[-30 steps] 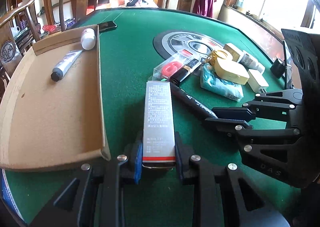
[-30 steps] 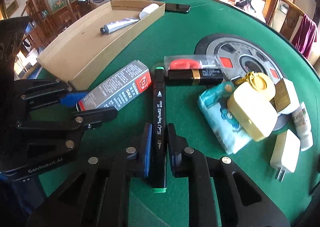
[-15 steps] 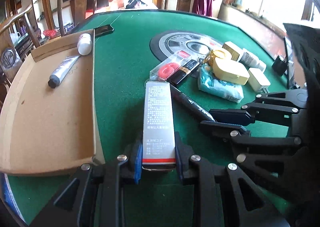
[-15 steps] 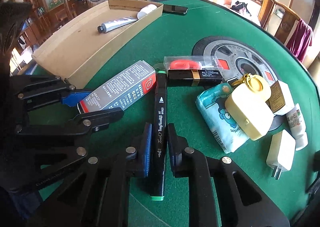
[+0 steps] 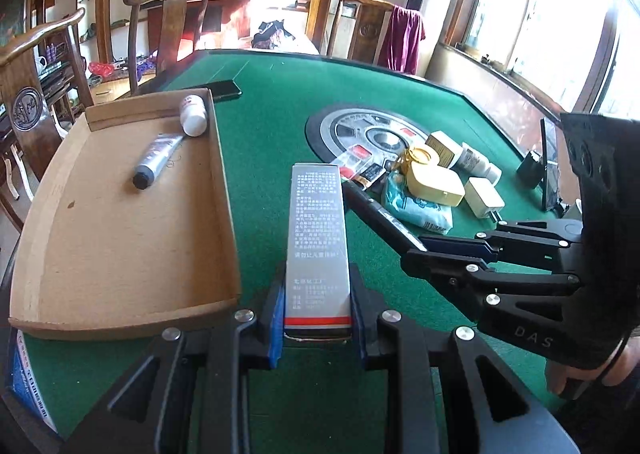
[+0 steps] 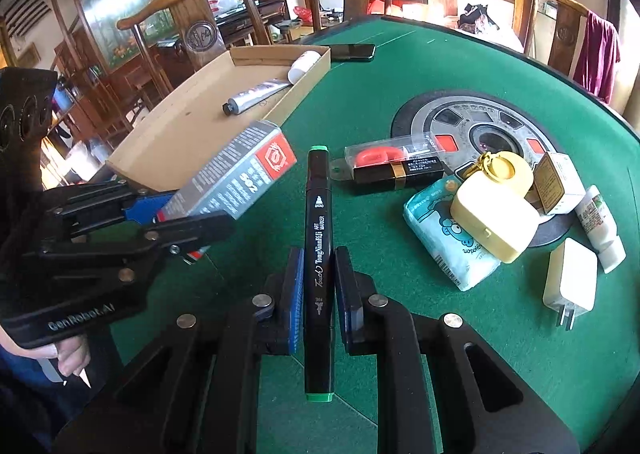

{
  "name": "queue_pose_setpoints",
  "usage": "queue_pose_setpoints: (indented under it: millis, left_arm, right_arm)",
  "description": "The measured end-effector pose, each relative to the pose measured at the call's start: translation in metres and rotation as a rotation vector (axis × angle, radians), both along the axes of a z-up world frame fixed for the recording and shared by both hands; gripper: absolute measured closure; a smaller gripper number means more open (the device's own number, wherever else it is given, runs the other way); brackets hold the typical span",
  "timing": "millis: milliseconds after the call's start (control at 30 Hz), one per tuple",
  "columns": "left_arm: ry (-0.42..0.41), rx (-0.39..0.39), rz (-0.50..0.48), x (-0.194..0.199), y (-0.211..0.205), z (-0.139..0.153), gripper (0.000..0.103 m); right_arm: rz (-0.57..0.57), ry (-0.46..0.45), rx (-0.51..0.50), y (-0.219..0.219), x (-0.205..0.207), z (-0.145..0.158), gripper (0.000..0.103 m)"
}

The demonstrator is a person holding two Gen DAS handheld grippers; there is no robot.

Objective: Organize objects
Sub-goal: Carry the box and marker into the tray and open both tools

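My left gripper [image 5: 318, 316] is shut on a long grey box [image 5: 317, 238] with a red stripe, lifted off the green table beside the cardboard tray [image 5: 120, 294]. From the right wrist the same grey box [image 6: 236, 181] hangs tilted in the left gripper [image 6: 176, 213] by the tray [image 6: 168, 149]. My right gripper [image 6: 319, 286] is shut on a black art marker [image 6: 318, 238] with green ends, raised above the felt. In the left wrist view this marker [image 5: 376, 213] sticks out of the right gripper [image 5: 416, 248].
The tray holds a grey tube [image 5: 158, 159] and a white bottle [image 5: 193, 115]. A dark phone [image 6: 352, 51] lies past the tray. A pile lies right: red-and-black case [image 6: 394, 167], tissue pack [image 6: 444, 238], yellow case [image 6: 494, 221], white charger [image 6: 570, 282], small bottle [image 6: 600, 225]. Wooden chairs ring the table.
Both grippers have risen with their loads: the grey box and the marker came off the felt, and the box's far end now tilts up by the tray.
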State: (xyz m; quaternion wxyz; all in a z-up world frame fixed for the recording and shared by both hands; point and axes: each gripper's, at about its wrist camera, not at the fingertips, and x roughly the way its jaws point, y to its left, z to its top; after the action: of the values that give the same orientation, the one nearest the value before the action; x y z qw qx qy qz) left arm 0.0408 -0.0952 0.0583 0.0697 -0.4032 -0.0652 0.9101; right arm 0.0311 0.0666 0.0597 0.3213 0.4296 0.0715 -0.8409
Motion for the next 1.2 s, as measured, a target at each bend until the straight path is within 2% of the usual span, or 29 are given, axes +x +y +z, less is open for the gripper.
queue_pose_setpoints:
  millis: [333, 567, 933, 1200]
  left_arm:
    - [0.042, 0.053, 0.035, 0.011, -0.032, 0.017, 0.077]
    - [0.065, 0.073, 0.095, 0.016, -0.07, 0.026, 0.077]
    - [0.041, 0.051, 0.157, 0.009, -0.126, 0.028, 0.077]
    - [-0.013, 0.043, 0.169, -0.02, -0.157, 0.024, 0.077]
  right_arm:
    - [-0.04, -0.001, -0.125, 0.012, -0.001, 0.013, 0.088]
    - [-0.022, -0.055, -0.225, -0.004, -0.002, 0.019, 0.088]
    - [0.026, -0.073, -0.226, -0.069, -0.021, 0.033, 0.088]
    - [0.029, -0.095, -0.183, -0.118, -0.053, 0.034, 0.088]
